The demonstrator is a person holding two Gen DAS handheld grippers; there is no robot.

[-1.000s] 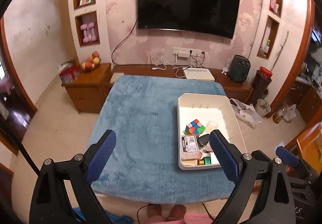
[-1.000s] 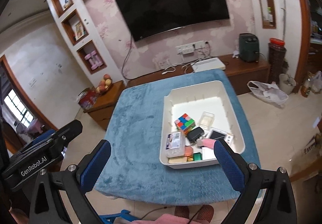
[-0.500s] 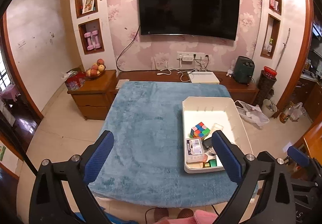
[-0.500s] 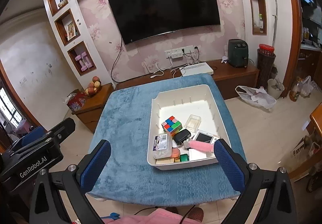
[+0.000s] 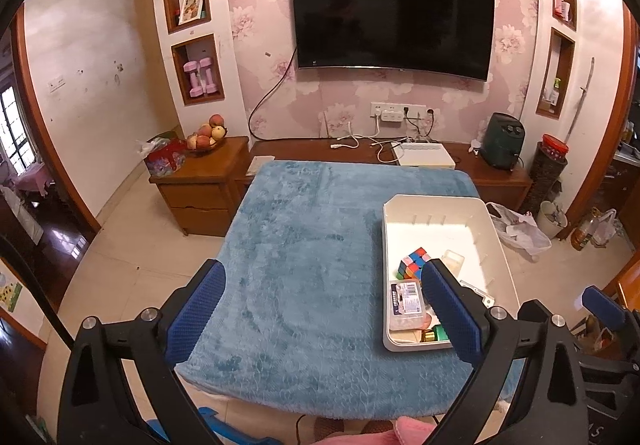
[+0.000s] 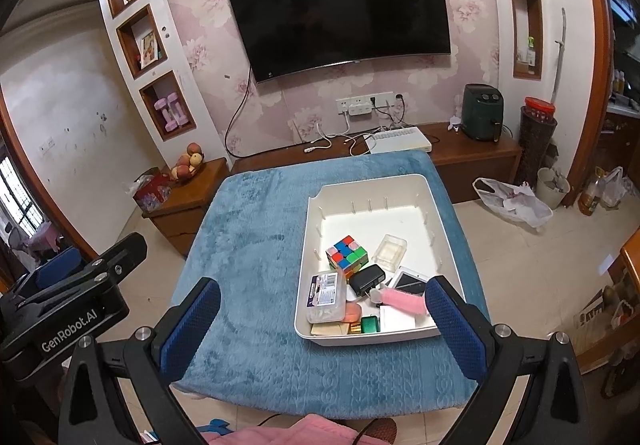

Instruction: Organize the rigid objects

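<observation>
Both tongs, left (image 5: 320, 309) and right (image 6: 322, 319), gape wide, empty, above the bench. The multicoloured plastic puzzle cube (image 6: 346, 251) in the white plastic tray (image 6: 448, 241) looks light, stiff; grip flat opposite faces.

White bin (image 6: 440, 205) on teal plush surface (image 6: 248, 245); multicolour cube (image 6: 346, 252); pink floral wallpaper (image 6: 316, 105) behind.

In the left wrist view the left gripper's right finger (image 5: 452, 313) covers the white bin's (image 5: 508, 245) near-right contents, the label on the clear plastic case (image 6: 326, 295) is too small to read, and both gripper frames run off the bottom edge.
</observation>
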